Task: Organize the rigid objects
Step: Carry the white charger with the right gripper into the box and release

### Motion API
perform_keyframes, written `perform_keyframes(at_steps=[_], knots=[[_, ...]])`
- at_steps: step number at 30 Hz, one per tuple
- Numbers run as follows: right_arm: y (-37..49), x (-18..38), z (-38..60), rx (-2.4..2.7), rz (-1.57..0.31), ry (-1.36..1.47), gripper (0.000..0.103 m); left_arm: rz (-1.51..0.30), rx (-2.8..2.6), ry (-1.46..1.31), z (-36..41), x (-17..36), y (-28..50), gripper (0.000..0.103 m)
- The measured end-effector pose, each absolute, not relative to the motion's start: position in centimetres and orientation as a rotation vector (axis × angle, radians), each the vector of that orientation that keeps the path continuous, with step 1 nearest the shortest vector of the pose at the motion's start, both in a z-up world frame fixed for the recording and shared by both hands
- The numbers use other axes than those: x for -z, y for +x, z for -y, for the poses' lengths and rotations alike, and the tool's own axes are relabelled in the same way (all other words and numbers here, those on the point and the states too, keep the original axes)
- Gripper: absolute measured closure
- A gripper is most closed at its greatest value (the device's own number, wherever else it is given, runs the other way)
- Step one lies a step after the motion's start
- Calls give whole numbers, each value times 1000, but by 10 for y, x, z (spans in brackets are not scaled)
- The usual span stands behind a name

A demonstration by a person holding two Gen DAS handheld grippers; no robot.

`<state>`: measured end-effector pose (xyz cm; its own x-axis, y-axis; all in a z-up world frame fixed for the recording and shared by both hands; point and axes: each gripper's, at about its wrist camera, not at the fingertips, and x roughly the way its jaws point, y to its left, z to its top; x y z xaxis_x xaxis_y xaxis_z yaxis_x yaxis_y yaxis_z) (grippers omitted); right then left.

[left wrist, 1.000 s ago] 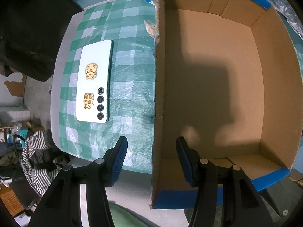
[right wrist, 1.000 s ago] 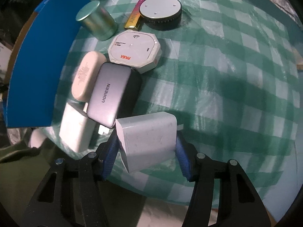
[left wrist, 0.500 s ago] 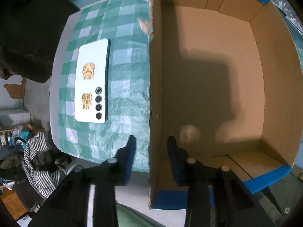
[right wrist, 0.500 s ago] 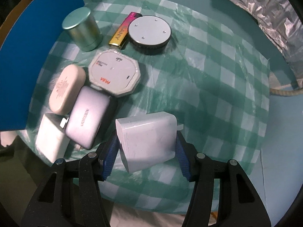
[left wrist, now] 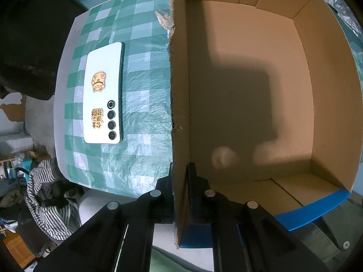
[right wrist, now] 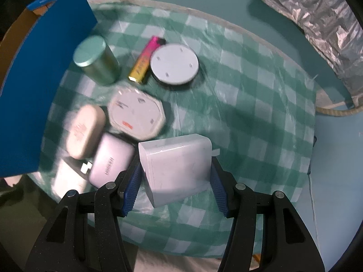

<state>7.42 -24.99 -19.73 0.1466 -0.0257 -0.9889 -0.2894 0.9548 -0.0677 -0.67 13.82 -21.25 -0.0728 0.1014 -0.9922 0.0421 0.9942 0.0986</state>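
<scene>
My left gripper [left wrist: 180, 181] is shut on the left wall of the open cardboard box [left wrist: 179, 90], whose brown inside holds nothing. A white phone [left wrist: 103, 95] lies face down on the checked cloth left of the box. My right gripper [right wrist: 174, 172] is shut on a white charger block [right wrist: 177, 165] and holds it above the cloth. Below it lie a grey charger [right wrist: 109, 161], a beige case [right wrist: 85, 131], an octagonal white box [right wrist: 136, 115], a green tin [right wrist: 97, 61], a pink-yellow lighter [right wrist: 145, 62] and a round white disc [right wrist: 174, 63].
The box's blue outer wall [right wrist: 38, 86] stands left of the pile. Another white charger [right wrist: 68, 179] lies at the cloth's near-left edge. Crumpled foil [right wrist: 317, 22] lies at the far right. Striped clothing [left wrist: 47, 195] hangs below the table's left edge.
My left gripper closed onto the box's left wall. My right gripper lifted the white charger block higher above the pile.
</scene>
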Motion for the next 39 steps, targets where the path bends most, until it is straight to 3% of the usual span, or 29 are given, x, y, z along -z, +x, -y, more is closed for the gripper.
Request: perform_keyframes(at_steps=[12,29,39], knots=[[57,160,221,-292,-1343,-280,46,-1648,-31,126,-139,213,-7,96],[100,119,106,-503,-1241,-359,46,-1647,-22,139,-134,210,-7,96],[112,129,45,-591,-1225,-463,46,-1641,-17,145,-132,209,-8,96]])
